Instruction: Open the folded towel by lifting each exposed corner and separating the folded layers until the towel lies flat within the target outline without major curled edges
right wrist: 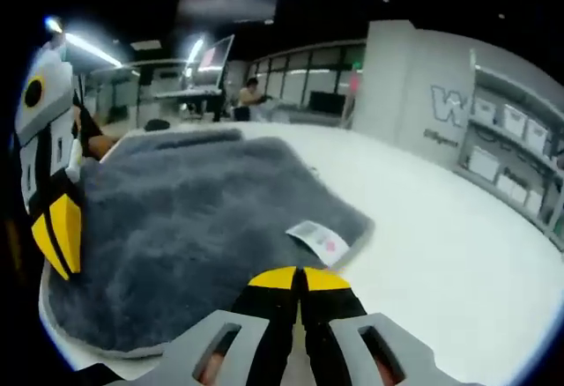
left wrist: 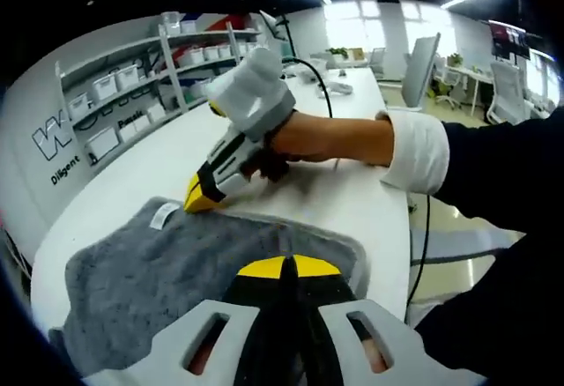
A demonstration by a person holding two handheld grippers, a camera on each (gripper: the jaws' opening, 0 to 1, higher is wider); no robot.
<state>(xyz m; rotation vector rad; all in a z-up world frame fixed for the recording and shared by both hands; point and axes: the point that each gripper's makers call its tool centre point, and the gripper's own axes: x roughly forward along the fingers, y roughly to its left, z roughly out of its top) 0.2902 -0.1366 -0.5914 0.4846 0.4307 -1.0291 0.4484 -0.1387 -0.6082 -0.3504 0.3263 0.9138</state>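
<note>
A grey fluffy towel (left wrist: 150, 280) lies spread on the white table (left wrist: 176, 152). It has a pale border and a white label (left wrist: 161, 217) at its far corner. My left gripper (left wrist: 289, 267) is shut at the towel's near right edge, and a crease of cloth runs up into its yellow tips. A hand holds my right gripper (left wrist: 204, 196), whose yellow tips touch the far edge beside the label. In the right gripper view the towel (right wrist: 194, 214) stretches ahead. There my right gripper (right wrist: 298, 278) is shut at the edge by the label (right wrist: 317, 240), and the left gripper (right wrist: 57, 232) stands at the left edge.
A person's arm and white cuff (left wrist: 419, 152) reach in from the right. A black cable (left wrist: 322, 95) crosses the far table. Shelves with white bins (left wrist: 123, 95) line the wall. The table edge (left wrist: 401, 254) runs close on the right, with bare tabletop (right wrist: 441, 263) beside the towel.
</note>
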